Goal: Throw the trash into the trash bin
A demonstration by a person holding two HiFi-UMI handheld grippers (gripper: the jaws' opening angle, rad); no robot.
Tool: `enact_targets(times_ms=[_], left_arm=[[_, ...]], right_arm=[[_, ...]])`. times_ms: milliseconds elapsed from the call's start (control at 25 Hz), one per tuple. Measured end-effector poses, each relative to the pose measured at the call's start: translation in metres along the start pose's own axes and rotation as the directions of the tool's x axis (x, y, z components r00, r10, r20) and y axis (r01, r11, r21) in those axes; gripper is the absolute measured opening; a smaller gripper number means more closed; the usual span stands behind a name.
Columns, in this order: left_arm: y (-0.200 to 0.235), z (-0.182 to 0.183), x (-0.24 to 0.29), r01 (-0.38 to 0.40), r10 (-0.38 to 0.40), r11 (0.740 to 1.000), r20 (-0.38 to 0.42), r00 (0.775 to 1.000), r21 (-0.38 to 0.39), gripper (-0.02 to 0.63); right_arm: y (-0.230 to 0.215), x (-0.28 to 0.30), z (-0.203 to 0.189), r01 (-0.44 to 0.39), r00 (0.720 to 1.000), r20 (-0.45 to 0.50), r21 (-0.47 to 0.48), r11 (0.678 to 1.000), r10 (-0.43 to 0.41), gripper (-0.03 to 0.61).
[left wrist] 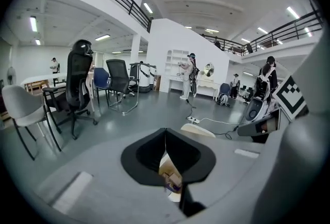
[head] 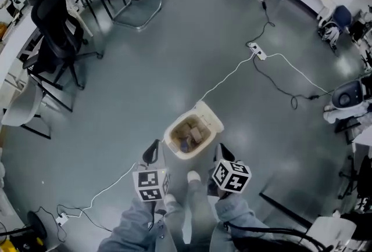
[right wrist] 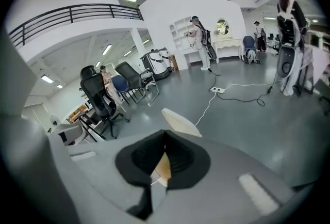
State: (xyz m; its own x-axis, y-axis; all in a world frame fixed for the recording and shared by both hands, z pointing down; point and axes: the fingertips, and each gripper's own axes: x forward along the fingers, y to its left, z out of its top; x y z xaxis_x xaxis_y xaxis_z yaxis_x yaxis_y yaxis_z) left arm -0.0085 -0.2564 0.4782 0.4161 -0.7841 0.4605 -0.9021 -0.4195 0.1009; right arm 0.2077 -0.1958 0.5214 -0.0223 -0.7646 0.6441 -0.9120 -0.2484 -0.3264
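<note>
plenty of bare grey floor (head: 174,59) from the middle of the head view out to 12 o'clock, nothing in the way there. the clutter is round the edges: office chairs (head: 58,36) at 10 to 11 o'clock, a white cable (head: 226,76) that runs from 7 o'clock past the bin up to a power strip (head: 257,51) at 1 o'clock, and a wheeled machine (head: 349,97) at 3 o'clock

the trash bin (head: 168,139) stands upright dead centre, mouth facing straight up, with its lid (head: 212,119) flipped back toward 1 o'clock. its long axis runs about 7 to 1 o'clock. the trash (head: 190,133) is already inside, brownish cardboard-looking bits plus something bluish

both grey sleeves (head: 133,227) come in from 6 o'clock. the left gripper (head: 152,153) sits just beside the bin at its 8 o'clock and the right gripper (head: 224,153) at its 4 o'clock. both point toward 12 and tip downward, clear of the rim. each gripper's own view shows its jaws pressed together at the tips with nothing held, and the bin showing below them
</note>
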Motion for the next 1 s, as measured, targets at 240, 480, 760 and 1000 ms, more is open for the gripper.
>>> enact_targets(times_ms=[240, 480, 760, 1000], left_arm=[[-0.003, 0.061, -0.057, 0.035, -0.036, 0.999, 0.062, 0.997, 0.013, 0.009], [0.011, 0.129, -0.11, 0.018, -0.023, 0.999, 0.17, 0.985, 0.028, 0.008], [0.026, 0.187, -0.134, -0.033, 0.016, 0.998, 0.277, 0.961, 0.056, 0.008], [0.038, 0.183, -0.126, -0.073, 0.065, 0.997, 0.268, 0.961, 0.022, 0.008]], right_arm=[[0.049, -0.055, 0.046, -0.024, 0.997, 0.068, -0.087, 0.996, 0.03, 0.003], [0.079, -0.111, 0.094, -0.005, 0.985, 0.167, -0.209, 0.978, 0.041, 0.003], [0.032, -0.162, 0.154, 0.116, 0.947, 0.315, -0.172, 0.978, -0.057, 0.003], [-0.023, -0.18, 0.157, 0.205, 0.931, 0.324, -0.086, 0.975, -0.167, 0.003]])
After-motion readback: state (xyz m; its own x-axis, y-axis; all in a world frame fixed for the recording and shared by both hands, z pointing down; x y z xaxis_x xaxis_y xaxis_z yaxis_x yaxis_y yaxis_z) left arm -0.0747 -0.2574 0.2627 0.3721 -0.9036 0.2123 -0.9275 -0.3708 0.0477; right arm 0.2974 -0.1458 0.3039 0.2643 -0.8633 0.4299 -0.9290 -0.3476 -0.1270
